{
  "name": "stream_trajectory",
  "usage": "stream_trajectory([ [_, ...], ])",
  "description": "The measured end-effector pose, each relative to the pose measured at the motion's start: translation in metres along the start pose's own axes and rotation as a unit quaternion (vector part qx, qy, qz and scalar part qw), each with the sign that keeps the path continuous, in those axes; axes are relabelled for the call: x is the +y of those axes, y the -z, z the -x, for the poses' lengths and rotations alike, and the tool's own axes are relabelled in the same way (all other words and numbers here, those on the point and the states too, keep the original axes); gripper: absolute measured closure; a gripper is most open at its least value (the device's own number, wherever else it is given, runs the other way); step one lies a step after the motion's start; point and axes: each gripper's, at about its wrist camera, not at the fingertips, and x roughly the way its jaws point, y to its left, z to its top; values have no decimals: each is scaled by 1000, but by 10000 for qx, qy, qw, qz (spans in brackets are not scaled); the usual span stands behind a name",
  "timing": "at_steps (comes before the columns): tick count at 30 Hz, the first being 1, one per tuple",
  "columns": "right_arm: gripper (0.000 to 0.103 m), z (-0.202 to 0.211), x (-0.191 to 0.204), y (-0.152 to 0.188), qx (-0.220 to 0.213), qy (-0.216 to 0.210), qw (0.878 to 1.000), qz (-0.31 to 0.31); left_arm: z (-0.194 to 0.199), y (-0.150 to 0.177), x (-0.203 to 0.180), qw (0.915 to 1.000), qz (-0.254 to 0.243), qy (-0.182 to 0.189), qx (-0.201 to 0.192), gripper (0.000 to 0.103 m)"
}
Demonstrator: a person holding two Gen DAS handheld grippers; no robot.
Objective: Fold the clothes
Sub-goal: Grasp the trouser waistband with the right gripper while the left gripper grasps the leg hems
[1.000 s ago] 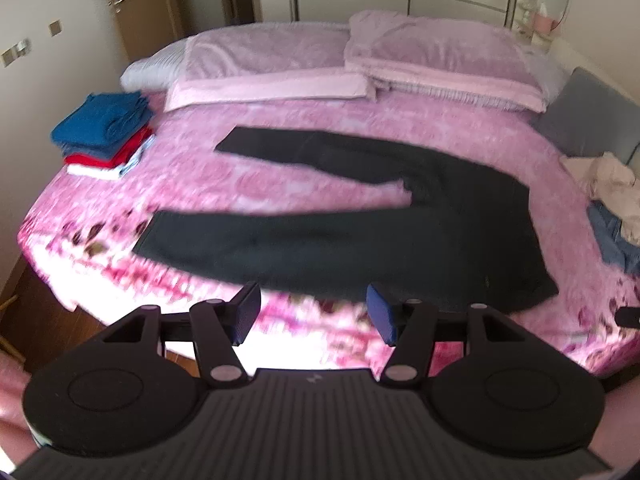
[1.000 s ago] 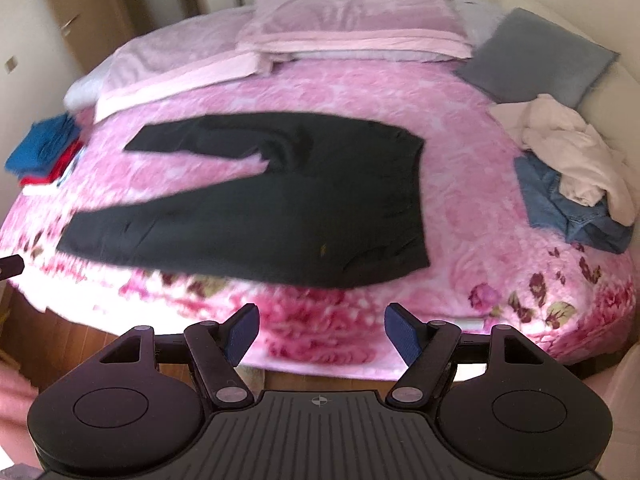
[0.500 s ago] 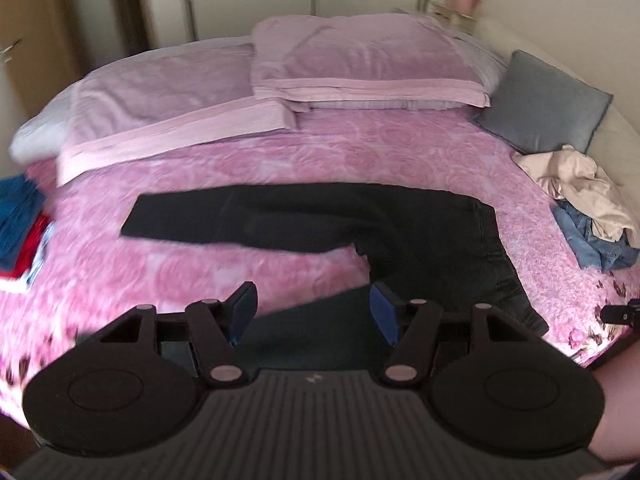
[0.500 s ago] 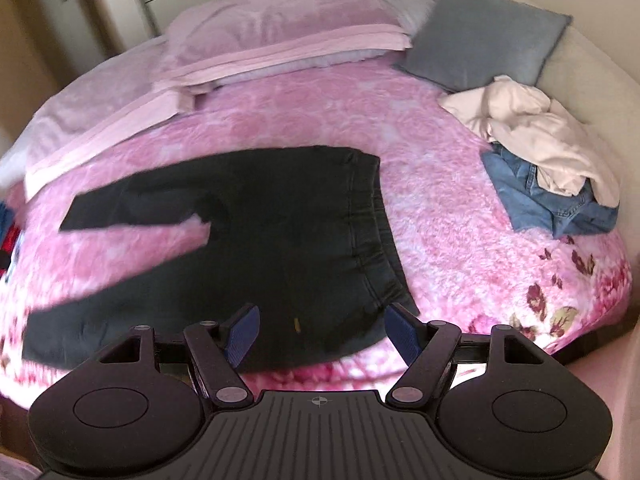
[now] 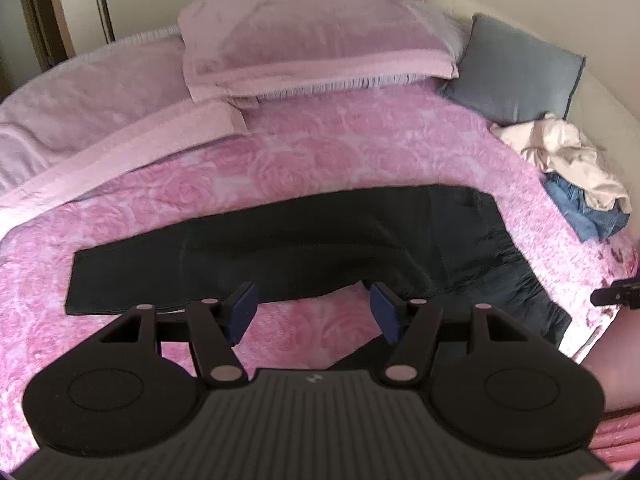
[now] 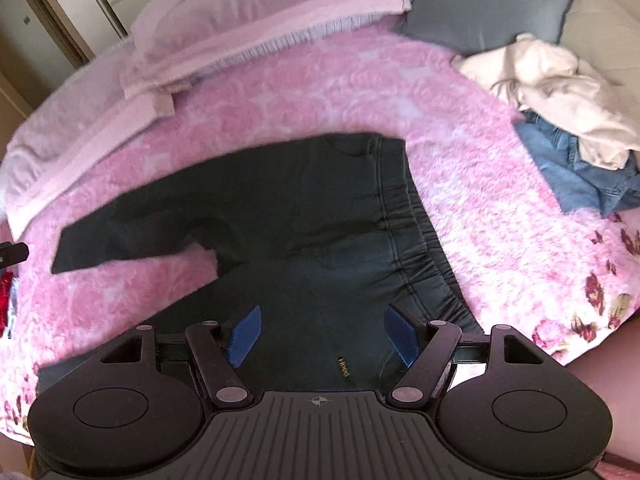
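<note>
Left wrist view: left hand-held gripper (image 5: pixel 314 312) with its blue pads spread wide and nothing between them, above the gap between the two legs of the black trousers (image 5: pixel 320 248).
Right wrist view: right hand-held gripper (image 6: pixel 322 335) with jaws equally wide and empty, above the seat of the black trousers (image 6: pixel 304 208), near the elastic waistband (image 6: pixel 416 232).
Task garment: black trousers spread flat on the bed (image 6: pixel 280 92), waistband toward the right of both views, legs reaching left; the far leg lies straight, the near leg runs under the gripper bodies.
Bed cover: pink rose-patterned blanket (image 5: pixel 320 152) under the trousers.
Head of bed: pale pink pillows (image 5: pixel 312 44) with a folded pink cover, and a grey cushion (image 5: pixel 520 68) beside them on the right.
Unfolded pile: cream garment (image 6: pixel 560 92) lying on top of blue denim (image 6: pixel 576 176), on the bed right of the trousers and apart from them.
Containers: no basket or box is distinguishable; all clothes lie directly on the bed.
Frame edges: a tip of the other gripper shows at the right edge of the left view and at the left edge of the right view.
</note>
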Motion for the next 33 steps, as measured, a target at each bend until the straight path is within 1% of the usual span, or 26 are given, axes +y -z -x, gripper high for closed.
stream_trajectory([
  [5, 31, -40, 0, -24, 82, -30, 9994, 329, -55, -1, 8, 9996, 9, 146, 241, 45],
  [7, 31, -65, -3, -33, 113, -106, 9988, 457, -78, 2, 11, 9994, 5, 204, 295, 45],
  [11, 31, -122, -11, -46, 299, -224, 9971, 656, -131, 7, 20, 9992, 40, 170, 373, 49],
  [12, 36, -138, -14, -49, 362, -234, 9965, 710, -146, 7, 24, 9990, 64, 168, 399, 50],
  [13, 45, -152, -17, -55, 409, -255, 9956, 797, -161, 5, 28, 9990, 83, 168, 410, 51],
  [16, 46, -188, -26, -74, 422, -299, 9930, 1058, -199, -6, 42, 9994, 57, 192, 293, 52],
  [21, 46, -230, -42, -125, 151, -479, 9850, 1651, -257, -36, 60, 9985, -471, 249, -84, 52],
  [25, 46, -257, -41, -167, -67, -646, 9691, 2378, -297, -58, 77, 9945, -954, 381, -201, 51],
  [28, 46, -277, -41, -190, -35, -766, 9572, 2791, -318, -69, 87, 9903, -1299, 479, -139, 50],
  [29, 46, -283, -40, -196, 7, -794, 9537, 2901, -325, -73, 91, 9886, -1400, 536, -116, 48],
  [31, 46, -299, -41, -206, 204, -902, 9462, 3102, -334, -78, 99, 9845, -1608, 698, -25, 45],
  [33, 46, -312, -46, -214, 390, -1005, 9438, 3126, -342, -82, 105, 9792, -1847, 838, 86, 44],
])
